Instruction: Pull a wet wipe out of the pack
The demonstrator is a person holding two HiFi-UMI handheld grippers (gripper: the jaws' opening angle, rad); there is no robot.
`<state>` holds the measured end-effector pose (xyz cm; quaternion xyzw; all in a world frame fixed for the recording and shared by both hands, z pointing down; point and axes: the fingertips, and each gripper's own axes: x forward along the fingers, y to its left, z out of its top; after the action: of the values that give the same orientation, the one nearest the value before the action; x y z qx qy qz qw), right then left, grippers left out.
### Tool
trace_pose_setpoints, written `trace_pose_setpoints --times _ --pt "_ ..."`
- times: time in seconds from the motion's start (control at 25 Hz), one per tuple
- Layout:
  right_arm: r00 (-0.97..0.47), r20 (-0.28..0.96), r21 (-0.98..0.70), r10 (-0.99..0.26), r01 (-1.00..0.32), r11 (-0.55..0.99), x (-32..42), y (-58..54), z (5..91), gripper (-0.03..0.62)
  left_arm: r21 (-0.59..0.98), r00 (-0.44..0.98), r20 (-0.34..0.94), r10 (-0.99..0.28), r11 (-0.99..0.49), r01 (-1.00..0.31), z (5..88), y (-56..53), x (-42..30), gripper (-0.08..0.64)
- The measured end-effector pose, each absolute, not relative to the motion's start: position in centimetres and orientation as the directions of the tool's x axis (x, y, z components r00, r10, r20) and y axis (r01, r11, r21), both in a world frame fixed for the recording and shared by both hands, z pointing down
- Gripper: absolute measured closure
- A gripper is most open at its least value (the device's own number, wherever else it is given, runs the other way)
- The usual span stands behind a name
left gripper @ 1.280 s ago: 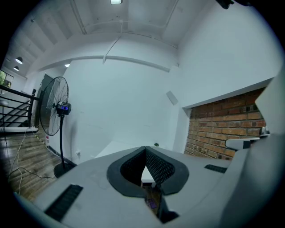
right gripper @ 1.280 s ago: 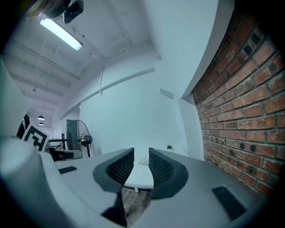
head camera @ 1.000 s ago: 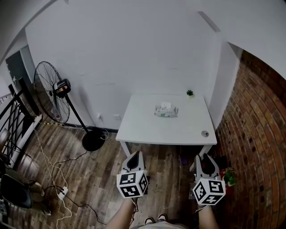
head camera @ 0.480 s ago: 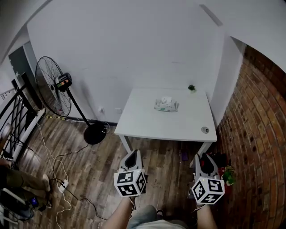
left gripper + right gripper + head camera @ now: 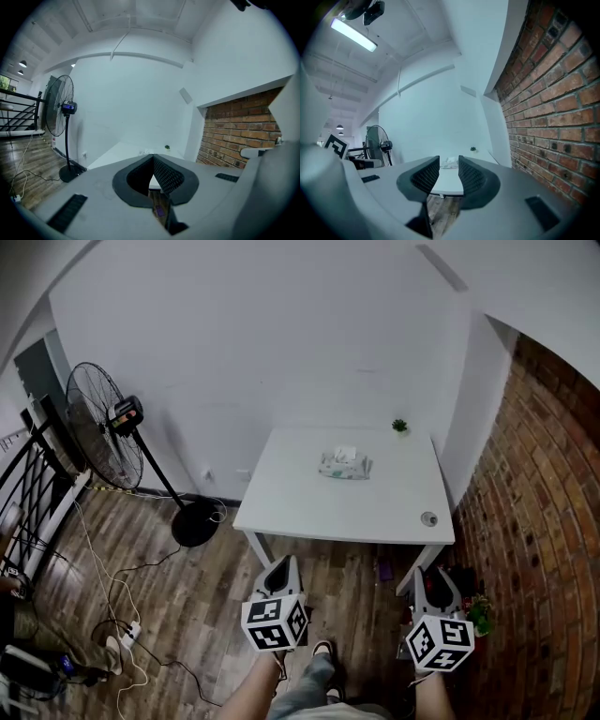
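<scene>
- At the bottom edge of the head view, a leg [image 5: 302, 688] and a shoe [image 5: 322, 651] on the wood floor [image 5: 187, 587].
- Just ahead, left gripper [image 5: 280, 565] low over the floor, short of the table [image 5: 309, 507], marker cube toward the camera; in the left gripper view, jaws closed tip to tip, nothing between.
- Level with it on the right, right gripper [image 5: 436, 576], likewise short of the table's near edge; in the right gripper view, jaws parted by a narrow gap, holding nothing, only the far pack [image 5: 449, 162] framed in that gap.
- Off to the left on the floor, loose cables [image 5: 98, 559] and a power strip [image 5: 127, 636].
- Ahead of both grippers, the white table, well apart from either; round grommet [image 5: 428, 518] near its front right corner.
- Pack [image 5: 344, 465] flat on the table's far half, about mid-width, a white tuft at its top; touched by neither gripper.
- Beyond the pack, small plant [image 5: 399, 426] at the table's far right corner.
- Left of the table, standing fan [image 5: 98, 427], its round base [image 5: 195, 526] near the table's left front leg; black railing [image 5: 28, 493] farther left.
- Brick wall [image 5: 539, 521] along the right side, white wall [image 5: 281, 343] behind table and fan.
</scene>
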<state>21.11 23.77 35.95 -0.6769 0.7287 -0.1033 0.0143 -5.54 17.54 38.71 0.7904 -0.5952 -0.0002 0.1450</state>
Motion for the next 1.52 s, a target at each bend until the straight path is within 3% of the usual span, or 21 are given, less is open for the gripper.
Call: trace_pose_setpoints --times 1.12,1.52 --pt "-0.042 0.080 -0.120 -0.996 -0.992 0.032 18.6 2.4 32.8 0.466 0.223 0.319 0.122 -0.940 -0.287 -0.931 37.1 -4.1 -8.8 0.560" --pt "-0.010 0.174 -0.144 -0.985 -0.989 -0.016 20.2 -1.9 36.8 0.466 0.246 0.335 0.213 -0.918 -0.281 -0.928 41.2 -8.9 -7.9 0.560"
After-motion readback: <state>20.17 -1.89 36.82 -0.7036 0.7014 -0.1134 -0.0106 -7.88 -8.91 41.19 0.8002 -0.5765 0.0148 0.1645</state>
